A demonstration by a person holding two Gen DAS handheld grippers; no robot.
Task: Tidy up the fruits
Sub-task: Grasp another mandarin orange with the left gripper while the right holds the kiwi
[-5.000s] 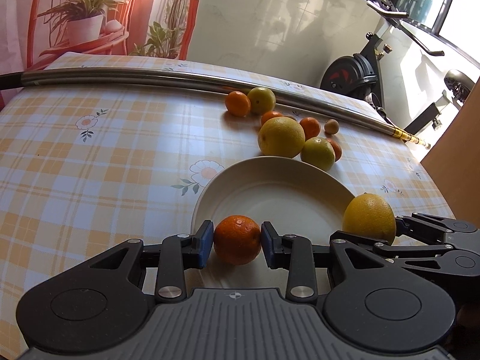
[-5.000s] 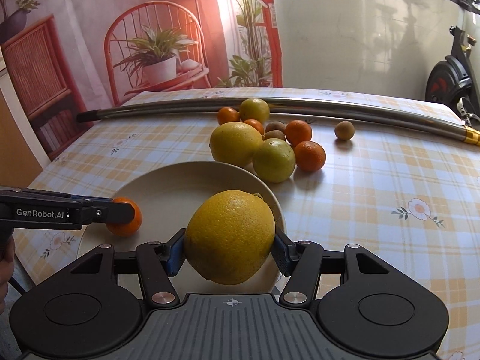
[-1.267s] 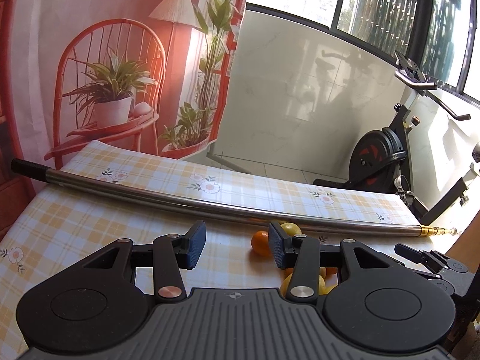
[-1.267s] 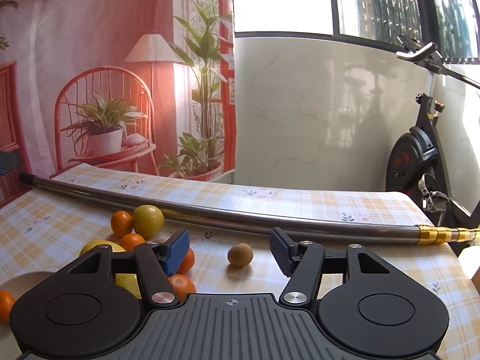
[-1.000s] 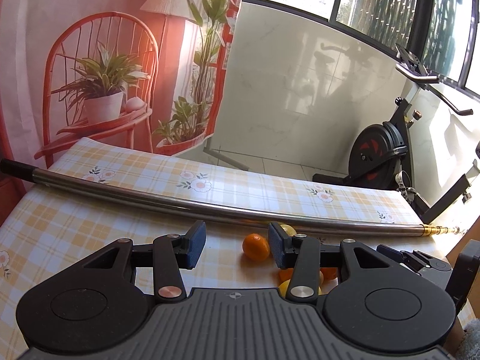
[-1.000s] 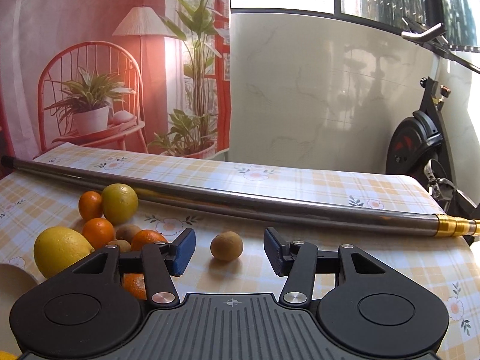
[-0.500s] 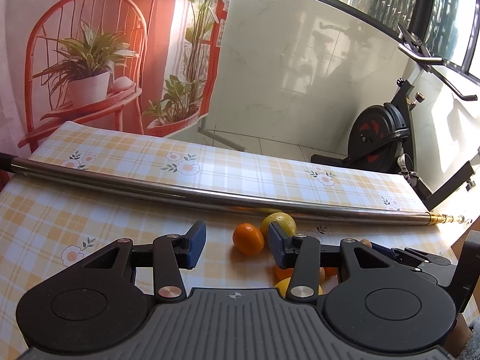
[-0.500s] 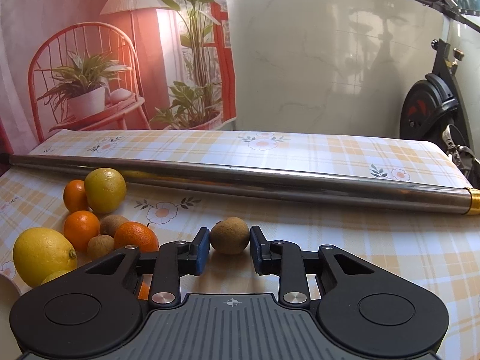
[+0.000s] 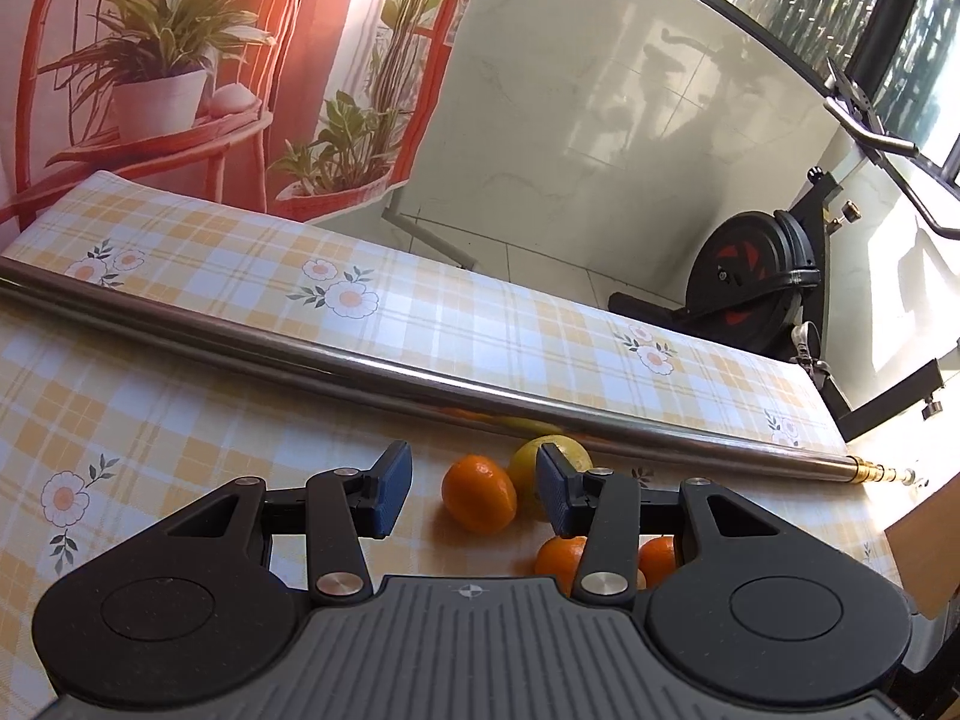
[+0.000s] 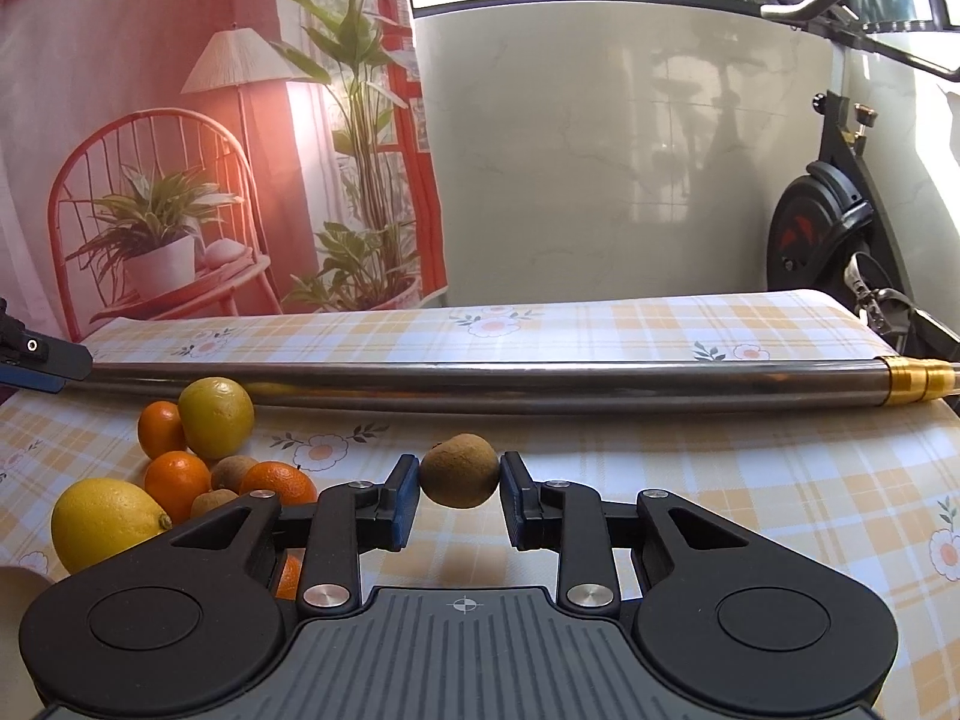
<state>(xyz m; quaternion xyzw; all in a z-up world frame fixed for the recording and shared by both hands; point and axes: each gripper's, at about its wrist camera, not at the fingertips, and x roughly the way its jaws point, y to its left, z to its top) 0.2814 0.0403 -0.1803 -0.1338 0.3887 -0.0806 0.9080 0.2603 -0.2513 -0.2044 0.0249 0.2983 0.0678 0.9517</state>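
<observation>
The right tongs (image 10: 459,495) are clenched on a small brown kiwi (image 10: 459,471), lifted clear of the checked desk (image 10: 750,480) for carrying. The left tongs (image 9: 474,495) are spread, released, framing an orange mandarin (image 9: 479,493) resting beside a yellow-green lemon (image 9: 525,471) against the metal pole (image 9: 360,366).

Checked tablecloth (image 10: 750,480) bears metal pole (image 10: 540,381), loose citrus (image 10: 216,417).

A domestic balcony room: a table (image 10: 690,450) wearing a yellow checked floral cloth is standing before a tiled half-wall (image 10: 600,180) and windows; an exercise bike (image 9: 762,276) is standing alongside, and a printed interior backdrop (image 10: 180,120) is hanging behind.
</observation>
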